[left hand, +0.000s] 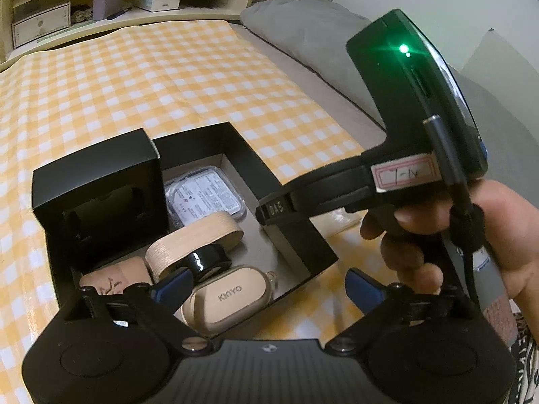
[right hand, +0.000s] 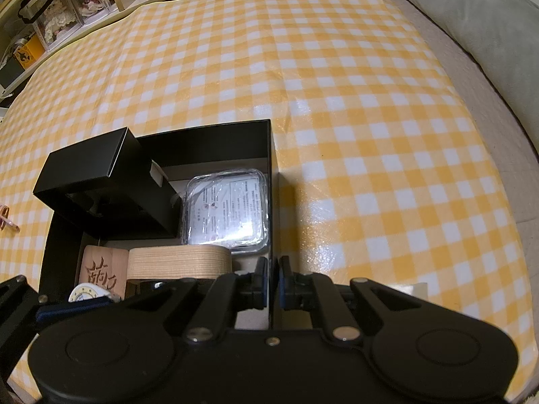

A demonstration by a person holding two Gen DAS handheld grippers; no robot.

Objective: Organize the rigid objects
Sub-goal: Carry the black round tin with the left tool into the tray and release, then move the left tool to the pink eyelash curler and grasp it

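Note:
A black open-top box [left hand: 249, 165] [right hand: 209, 138] sits on the yellow checked cloth. Inside lie a small black box [left hand: 97, 181] [right hand: 91, 175], a clear plastic case [left hand: 205, 195] [right hand: 225, 212], a wooden oval case [left hand: 195, 242] [right hand: 178, 262], an engraved wooden block [left hand: 111, 276] [right hand: 101, 269], a black ring-shaped object [left hand: 205, 259] and a beige KINYO case [left hand: 229, 296]. My left gripper [left hand: 269, 286] is open above the box's near end, over the KINYO case. My right gripper [right hand: 273, 279] is shut on the box's right wall [right hand: 273, 202]; it also shows in the left wrist view [left hand: 276, 208].
The yellow checked cloth [right hand: 337, 101] covers a bed. A grey pillow [right hand: 478, 33] lies at the right. Shelves with boxes [left hand: 40, 17] stand behind. A small pink clip [right hand: 6, 219] lies on the cloth left of the box.

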